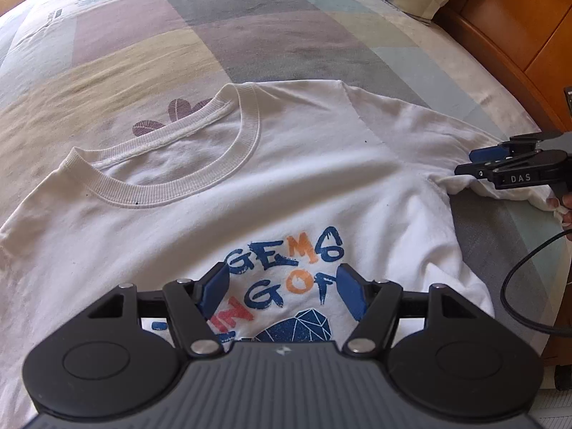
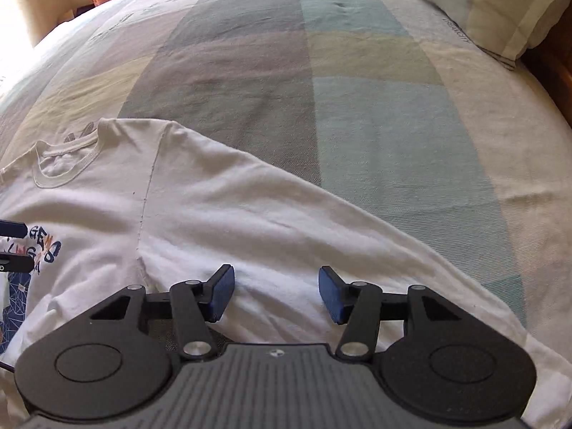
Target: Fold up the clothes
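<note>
White cotton T-shirt point(image 1: 271, 186) lies face up and flat on the striped bedspread point(image 1: 250, 35), collar point(image 1: 171, 164) ahead and to the left of my left gripper point(image 1: 280, 295). Left gripper: fingers spread wide, hovering over the chest print point(image 1: 296, 286), blue pads framing the lettering, nothing between them. Right gripper point(image 2: 277, 295): fingers also spread, holding nothing, low over the sleeve point(image 2: 321, 236), which runs from its left across to the lower right. In the left wrist view the sleeve cloth bunches directly beneath the right gripper point(image 1: 475, 166); contact with the fabric not resolvable. Pillow point(image 2: 493, 3) far ahead to the right, by the wooden headboard point(image 1: 518, 25)
</note>
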The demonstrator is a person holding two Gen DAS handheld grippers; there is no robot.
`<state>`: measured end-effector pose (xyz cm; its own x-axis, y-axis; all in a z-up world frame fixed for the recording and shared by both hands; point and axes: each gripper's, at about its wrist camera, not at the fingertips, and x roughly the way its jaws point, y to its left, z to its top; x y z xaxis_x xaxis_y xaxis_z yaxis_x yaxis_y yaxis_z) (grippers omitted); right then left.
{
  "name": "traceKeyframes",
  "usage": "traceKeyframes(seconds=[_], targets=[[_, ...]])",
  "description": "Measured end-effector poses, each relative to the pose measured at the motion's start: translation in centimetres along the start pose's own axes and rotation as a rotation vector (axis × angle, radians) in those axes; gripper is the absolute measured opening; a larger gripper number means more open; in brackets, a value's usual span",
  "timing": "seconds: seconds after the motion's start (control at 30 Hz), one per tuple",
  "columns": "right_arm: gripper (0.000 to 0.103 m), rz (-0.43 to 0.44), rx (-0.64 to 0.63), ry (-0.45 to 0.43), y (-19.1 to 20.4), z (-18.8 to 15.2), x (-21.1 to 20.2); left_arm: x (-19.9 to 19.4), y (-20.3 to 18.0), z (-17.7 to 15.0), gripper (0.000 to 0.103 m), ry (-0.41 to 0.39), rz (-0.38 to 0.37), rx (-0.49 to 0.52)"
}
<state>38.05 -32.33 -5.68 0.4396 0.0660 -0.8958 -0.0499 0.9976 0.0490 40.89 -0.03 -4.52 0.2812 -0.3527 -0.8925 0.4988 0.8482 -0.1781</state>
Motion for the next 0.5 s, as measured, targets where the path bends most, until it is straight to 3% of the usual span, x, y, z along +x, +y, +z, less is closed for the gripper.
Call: traceKeyframes(seconds=[0.07, 0.2, 0.33, 0.43, 0.5], targets=[[0.062, -0.031, -0.056, -0.019, -0.2, -1.0, -0.3, 0.1, 0.3, -0.3, 0.066, 0.008, 0.001, 0.002], [0.062, -0.075, 0.099, -0.004, -4.2, -2.5, -3.6, 0.3, 0.9, -0.8, 0.066, 0.015, 0.000, -0.041], [0.063, -0.108, 0.438, 0.010, -9.8, -7.0, -7.4, 0.5, 0.8, -0.6, 0.068, 0.027, 0.001, -0.025], [0.063, -0.103, 0.738, 0.025, -13.8, -12.5, -8.4, 0.7, 0.6, -0.5, 0.069, 0.038, 0.002, -0.010], [0.063, -0.088, 0.912, -0.016, -15.8, -15.5, -8.6, 0.8, 0.5, -0.4, 0.069, 0.045, 0.002, 0.000]])
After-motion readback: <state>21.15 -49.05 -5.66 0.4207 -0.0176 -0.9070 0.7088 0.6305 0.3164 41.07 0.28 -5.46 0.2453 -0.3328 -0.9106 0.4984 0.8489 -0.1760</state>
